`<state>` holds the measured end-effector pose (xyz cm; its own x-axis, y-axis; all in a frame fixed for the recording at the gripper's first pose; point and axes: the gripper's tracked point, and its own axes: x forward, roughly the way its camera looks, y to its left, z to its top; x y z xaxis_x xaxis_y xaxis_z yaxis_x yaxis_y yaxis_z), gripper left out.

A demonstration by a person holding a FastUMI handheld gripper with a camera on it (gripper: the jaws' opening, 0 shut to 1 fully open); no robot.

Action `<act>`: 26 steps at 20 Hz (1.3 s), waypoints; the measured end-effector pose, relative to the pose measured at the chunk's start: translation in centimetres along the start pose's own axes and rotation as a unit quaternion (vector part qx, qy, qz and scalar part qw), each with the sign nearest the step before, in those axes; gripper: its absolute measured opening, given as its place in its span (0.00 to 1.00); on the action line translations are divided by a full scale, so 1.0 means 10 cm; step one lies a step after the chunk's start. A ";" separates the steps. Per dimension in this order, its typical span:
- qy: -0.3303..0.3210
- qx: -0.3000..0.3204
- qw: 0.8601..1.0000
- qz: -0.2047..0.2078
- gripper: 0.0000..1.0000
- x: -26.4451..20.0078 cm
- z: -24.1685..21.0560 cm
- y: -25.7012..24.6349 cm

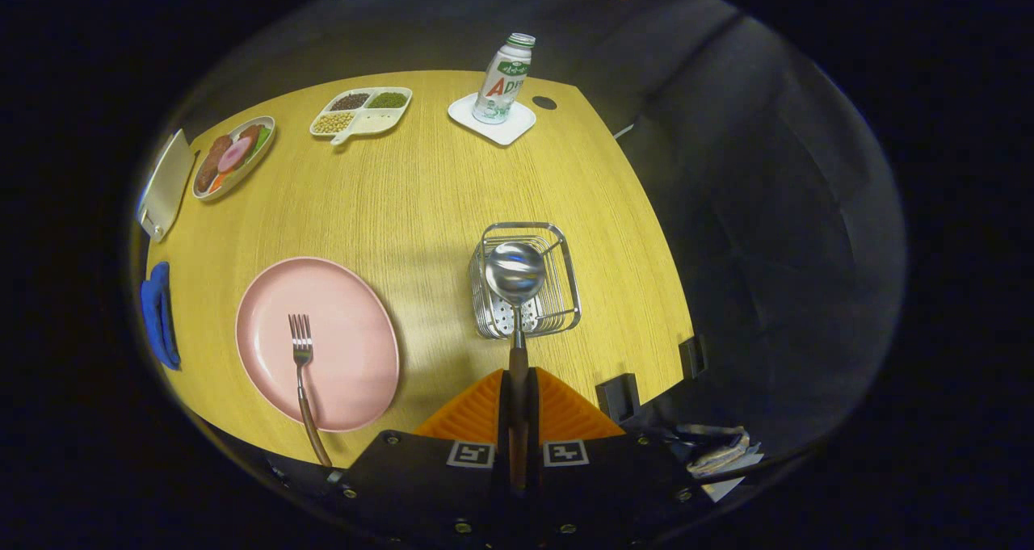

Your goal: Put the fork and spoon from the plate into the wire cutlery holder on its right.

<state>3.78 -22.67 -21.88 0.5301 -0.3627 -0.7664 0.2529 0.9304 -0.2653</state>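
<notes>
With the gripper (517,409) clamped on the wooden handle of the shiny metal spoon (515,274), whose bowl hangs over the square wire cutlery holder (565,279), tip it handle-down before releasing, leaving the steel fork (302,356) on the round pink plate (355,348).

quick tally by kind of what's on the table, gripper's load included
Cutlery: 2, spoon clamped in the gripper, fork on the pink plate
Plates and trays: 3
Wire holder: 1
Bottle: 1
Coaster: 1
Total: 8
</notes>
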 end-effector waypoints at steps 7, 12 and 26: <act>0.014 -0.010 1.000 0.013 0.08 0.11 0.02 -0.02; 0.002 -0.008 1.000 0.016 0.15 0.05 0.15 -0.05; -0.033 -0.024 0.999 0.012 0.19 -0.21 0.31 0.17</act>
<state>5.58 -20.49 -18.90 0.5882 -0.3417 -0.7330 0.2006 0.9397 -0.2771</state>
